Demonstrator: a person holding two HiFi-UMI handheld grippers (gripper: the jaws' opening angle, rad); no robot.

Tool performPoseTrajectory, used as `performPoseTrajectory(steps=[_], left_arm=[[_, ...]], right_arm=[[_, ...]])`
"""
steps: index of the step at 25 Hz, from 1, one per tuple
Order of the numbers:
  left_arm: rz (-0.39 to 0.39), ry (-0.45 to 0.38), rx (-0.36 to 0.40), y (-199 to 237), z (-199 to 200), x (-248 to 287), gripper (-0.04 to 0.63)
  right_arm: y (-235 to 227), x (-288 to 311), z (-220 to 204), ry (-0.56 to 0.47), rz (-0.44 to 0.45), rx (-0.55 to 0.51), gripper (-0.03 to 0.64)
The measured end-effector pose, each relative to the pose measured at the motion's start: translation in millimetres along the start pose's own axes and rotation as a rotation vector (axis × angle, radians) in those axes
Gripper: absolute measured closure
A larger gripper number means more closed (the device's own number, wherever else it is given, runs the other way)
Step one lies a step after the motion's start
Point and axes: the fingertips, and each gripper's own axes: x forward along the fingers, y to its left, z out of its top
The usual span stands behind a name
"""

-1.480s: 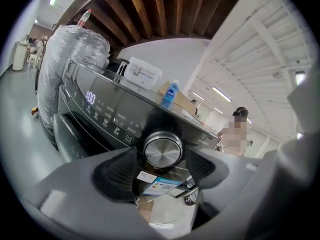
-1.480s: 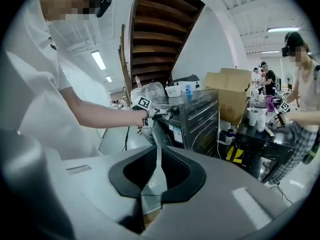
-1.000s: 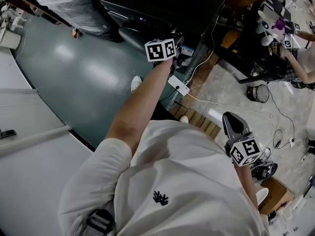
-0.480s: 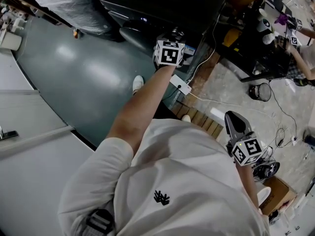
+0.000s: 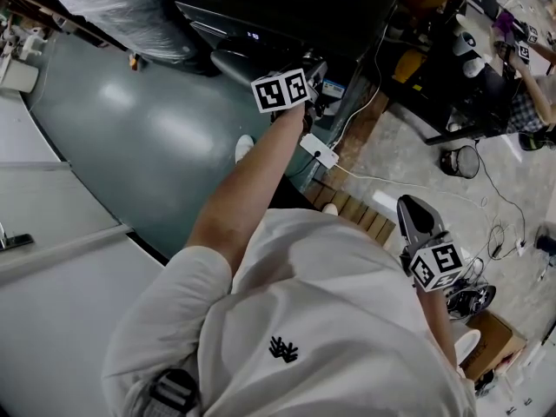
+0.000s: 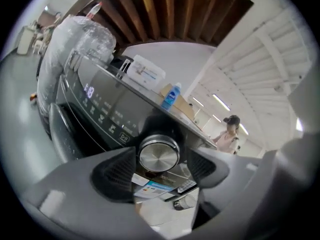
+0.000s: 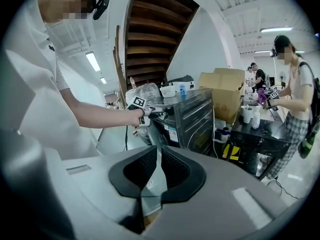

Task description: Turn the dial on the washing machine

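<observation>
The left gripper, its jaws just opening wider, loosely brackets the round brushed-steel dial; the right gripper hangs closed, empty.

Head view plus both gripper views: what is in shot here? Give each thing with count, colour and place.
washing machine: one, black, in front of the person
dial: one, silver, on the machine's panel
bottle: one, blue, on top of the machine
box: one, white, on top of the machine
plastic-wrapped bundle: one, clear, beside the machine
power strip: one, white, below the left tongs in the head view
cardboard box: one, brown, beyond the machine
other person: one, white top, at the black table
left tongs: one, grey; jaws have just been opening, either side of the dial, pads off it
right tongs: one, grey, held low; jaws nearly together, empty
left arm: bare, stretched to the machine
</observation>
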Motion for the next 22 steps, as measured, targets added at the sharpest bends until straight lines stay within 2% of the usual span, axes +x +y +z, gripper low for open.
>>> performPoseTrajectory(steps=[9, 14, 18, 20, 22], left_arm=[[-0.100, -0.040, -0.412, 7, -12, 6, 0.250], [-0.154, -0.055, -0.556, 5, -16, 13, 0.252], [-0.137, -0.059, -0.567, 6, -16, 13, 0.268], [-0.115, -0.052, -0.521, 6, -17, 13, 0.272], [-0.083, -0.037, -0.429, 7, -16, 12, 0.273]], right_arm=[[2, 0, -2, -0.001, -0.004, 0.006, 0.589], [2, 1, -4, -0.005, -0.010, 0.012, 0.591], [2, -2, -4, -0.008, -0.012, 0.014, 0.591], [1, -2, -4, -0.008, -0.014, 0.015, 0.591], [1, -2, -4, -0.009, -0.014, 0.016, 0.589]])
